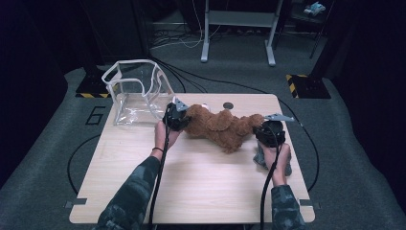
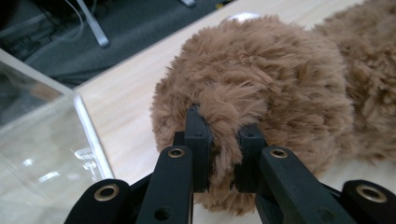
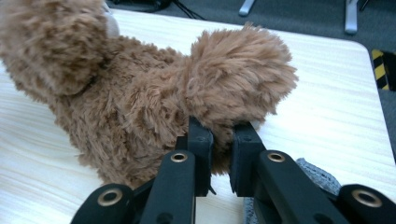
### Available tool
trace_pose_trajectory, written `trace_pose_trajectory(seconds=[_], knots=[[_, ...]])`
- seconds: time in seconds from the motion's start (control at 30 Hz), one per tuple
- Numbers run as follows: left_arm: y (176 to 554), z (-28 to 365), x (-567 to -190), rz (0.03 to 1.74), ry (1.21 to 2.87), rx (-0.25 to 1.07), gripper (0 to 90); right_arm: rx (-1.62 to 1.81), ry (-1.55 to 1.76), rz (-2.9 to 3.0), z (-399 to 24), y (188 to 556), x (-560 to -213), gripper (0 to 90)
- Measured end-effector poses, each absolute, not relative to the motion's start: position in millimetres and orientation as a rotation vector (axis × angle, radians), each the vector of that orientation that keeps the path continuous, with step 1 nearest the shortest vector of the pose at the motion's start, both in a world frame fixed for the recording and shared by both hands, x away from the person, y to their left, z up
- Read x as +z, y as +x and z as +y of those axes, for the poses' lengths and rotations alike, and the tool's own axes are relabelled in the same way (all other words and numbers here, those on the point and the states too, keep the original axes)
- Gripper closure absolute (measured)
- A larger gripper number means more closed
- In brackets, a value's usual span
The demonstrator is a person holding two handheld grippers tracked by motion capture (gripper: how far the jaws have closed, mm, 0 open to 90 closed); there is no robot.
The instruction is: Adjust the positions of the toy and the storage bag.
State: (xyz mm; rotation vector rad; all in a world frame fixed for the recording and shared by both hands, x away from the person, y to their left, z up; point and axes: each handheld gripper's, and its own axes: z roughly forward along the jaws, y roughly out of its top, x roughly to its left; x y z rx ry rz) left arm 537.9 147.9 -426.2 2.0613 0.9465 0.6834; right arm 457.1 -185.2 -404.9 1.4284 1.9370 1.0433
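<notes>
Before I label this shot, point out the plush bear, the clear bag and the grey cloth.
plush bear (image 1: 220, 127): high view, its body.
clear bag (image 1: 135, 91): high view, its side wall.
grey cloth (image 3: 315, 173): right gripper view, its top.

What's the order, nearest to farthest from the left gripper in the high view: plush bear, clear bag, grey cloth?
1. plush bear: clamped in the left gripper, at its right.
2. clear bag: at the table's far-left corner.
3. grey cloth: right side, under the other hand.

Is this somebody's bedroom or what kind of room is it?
Probably a lab or recording studio, not a bedroom. A plain wooden table stands on grey carpet marked with a black circle and a number, cables run across the floor, and yellow-black hazard tape marks equipment bases.
</notes>
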Motion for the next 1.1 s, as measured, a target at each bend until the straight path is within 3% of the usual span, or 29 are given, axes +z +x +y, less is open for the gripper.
trace_pose_trajectory(seconds=[0.4, 0.57, 0.67, 0.8, 0.87, 1.1], knots=[[560.1, 150.0, -418.9, 0.958, 2.082, 0.705, 80.2, 1.057, 1.347, 1.941, -160.7, 428.1, -391.4, 82.2], [569.0, 148.5, -436.3, 1.027, 2.145, 0.638, 77.2, 1.020, 1.368, 2.007, -150.5, 425.9, -407.6, 81.9], [565.9, 158.6, -438.4, 1.064, 2.116, 0.610, 69.7, 1.033, 1.396, 2.019, -151.3, 426.8, -417.6, 81.2], [554.7, 170.8, -434.6, 1.091, 2.101, 0.580, 46.5, 1.043, 1.411, 2.038, -153.2, 426.2, -420.5, 80.3], [545.9, 174.1, -435.0, 1.073, 2.110, 0.555, 39.3, 1.049, 1.412, 2.048, -152.3, 425.1, -422.0, 80.2], [513.7, 170.9, -433.2, 0.977, 2.113, 0.496, 29.3, 1.044, 1.414, 2.080, -147.4, 421.6, -430.1, 80.2]])
